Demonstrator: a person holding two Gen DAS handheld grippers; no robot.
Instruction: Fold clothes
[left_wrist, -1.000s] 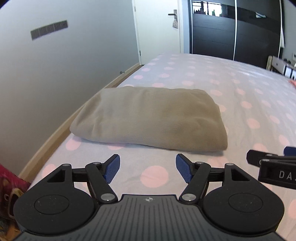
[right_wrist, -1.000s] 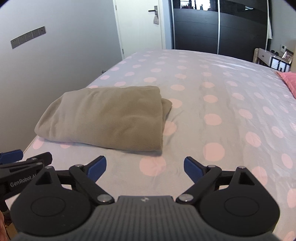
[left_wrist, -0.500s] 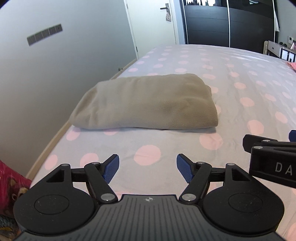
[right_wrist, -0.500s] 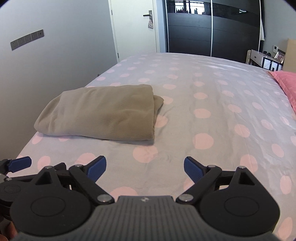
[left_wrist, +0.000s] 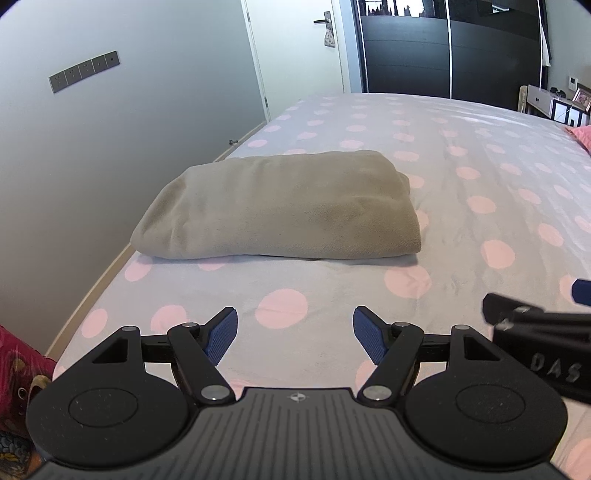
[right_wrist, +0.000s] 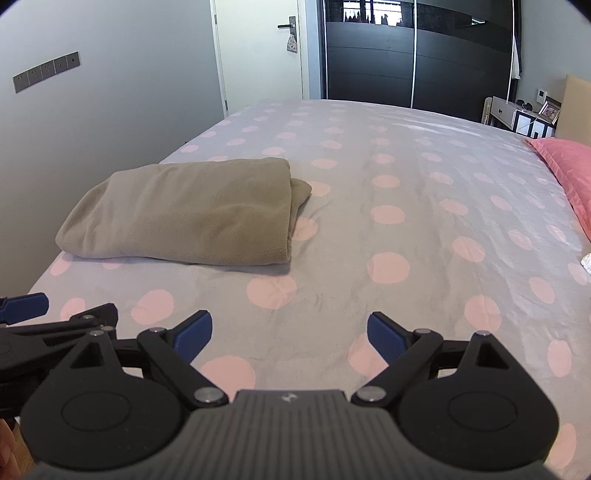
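Left wrist view: left gripper (left_wrist: 294, 334) jaws spread, empty. Right gripper (right_wrist: 289, 334) likewise, lettered "DAS". Folded beige cloth (left_wrist: 284, 206) on dotted bed (left_wrist: 461, 206), beyond both.

Fleecy matt cloth (left_wrist: 280, 206); soft dotted bedspread (left_wrist: 480, 155).
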